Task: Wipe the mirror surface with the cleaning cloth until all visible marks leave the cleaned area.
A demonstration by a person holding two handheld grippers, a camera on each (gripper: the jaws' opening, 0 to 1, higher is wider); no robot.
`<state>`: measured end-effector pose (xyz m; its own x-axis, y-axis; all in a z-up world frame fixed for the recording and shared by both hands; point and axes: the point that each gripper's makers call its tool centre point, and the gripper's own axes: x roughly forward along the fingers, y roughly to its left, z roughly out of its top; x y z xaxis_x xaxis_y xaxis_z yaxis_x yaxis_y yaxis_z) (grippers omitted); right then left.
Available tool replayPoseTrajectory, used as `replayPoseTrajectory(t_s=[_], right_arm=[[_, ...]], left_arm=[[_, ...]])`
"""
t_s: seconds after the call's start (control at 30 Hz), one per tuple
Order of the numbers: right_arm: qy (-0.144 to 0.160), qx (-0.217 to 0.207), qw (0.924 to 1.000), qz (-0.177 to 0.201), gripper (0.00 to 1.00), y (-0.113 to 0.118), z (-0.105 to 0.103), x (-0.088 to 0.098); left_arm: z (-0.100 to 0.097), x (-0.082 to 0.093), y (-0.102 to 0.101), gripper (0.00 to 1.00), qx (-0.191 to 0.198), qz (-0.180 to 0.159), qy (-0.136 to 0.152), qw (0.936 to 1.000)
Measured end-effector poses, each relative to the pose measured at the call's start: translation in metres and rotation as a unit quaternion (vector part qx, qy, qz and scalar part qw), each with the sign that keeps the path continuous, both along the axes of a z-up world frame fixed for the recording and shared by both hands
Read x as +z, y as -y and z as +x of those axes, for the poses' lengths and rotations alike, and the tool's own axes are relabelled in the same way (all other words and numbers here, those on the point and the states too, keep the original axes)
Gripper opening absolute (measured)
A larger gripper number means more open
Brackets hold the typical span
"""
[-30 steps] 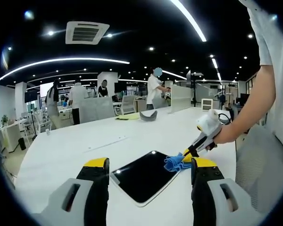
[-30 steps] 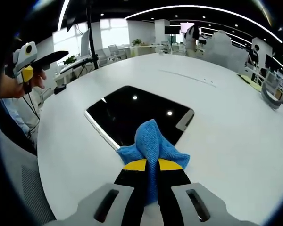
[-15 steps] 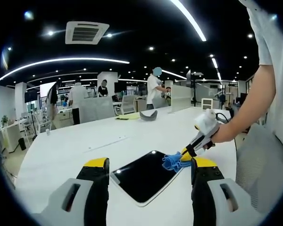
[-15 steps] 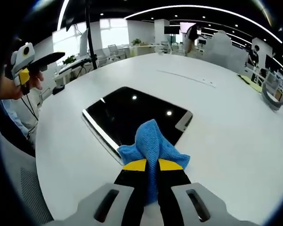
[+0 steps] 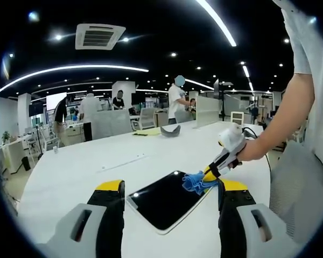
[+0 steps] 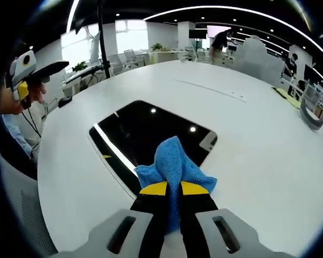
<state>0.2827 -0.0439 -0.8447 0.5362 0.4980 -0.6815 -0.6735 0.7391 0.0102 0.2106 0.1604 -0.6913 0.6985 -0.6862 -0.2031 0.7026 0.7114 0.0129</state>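
Observation:
A dark rectangular mirror point(image 5: 164, 198) point(image 6: 151, 129) lies flat on the white table point(image 5: 70, 172) point(image 6: 258, 140), reflecting ceiling lights. My right gripper point(image 6: 174, 189) is shut on a blue cleaning cloth point(image 6: 173, 161) that rests on the mirror's near edge. In the left gripper view the right gripper point(image 5: 211, 173) comes in from the right, held by a person's hand, pressing the blue cloth point(image 5: 195, 181) on the mirror's right corner. My left gripper point(image 5: 172, 191) is open above the table with nothing between its jaws. In the right gripper view the left gripper point(image 6: 35, 72) hangs at far left.
A grey object point(image 5: 169, 130) and yellow sheets point(image 5: 145, 133) lie at the table's far side. Several people stand among desks and partitions behind. A person's torso and an office chair point(image 5: 296, 188) are at the right. A clear container point(image 6: 312, 110) stands at the right.
The right gripper has slid the cloth a little further onto the mirror. The left gripper has stayed open and nearly still.

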Motion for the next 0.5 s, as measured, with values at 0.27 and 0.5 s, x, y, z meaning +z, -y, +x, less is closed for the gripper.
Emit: replayPoseTrajectory(t_s=[0.27,0.5], right_arm=[[0.002,0.002,1.0,-0.002,0.02,-0.001,0.009,-0.001],[0.003,0.003,1.0,-0.004,0.02,-0.002,0.017,-0.001]], left_arm=[[0.001,0.0,0.001,0.71,-0.002,0.001,-0.001,1.0],[0.002,-0.002,0.0,0.71,-0.002,0.002,-0.003,1.0]])
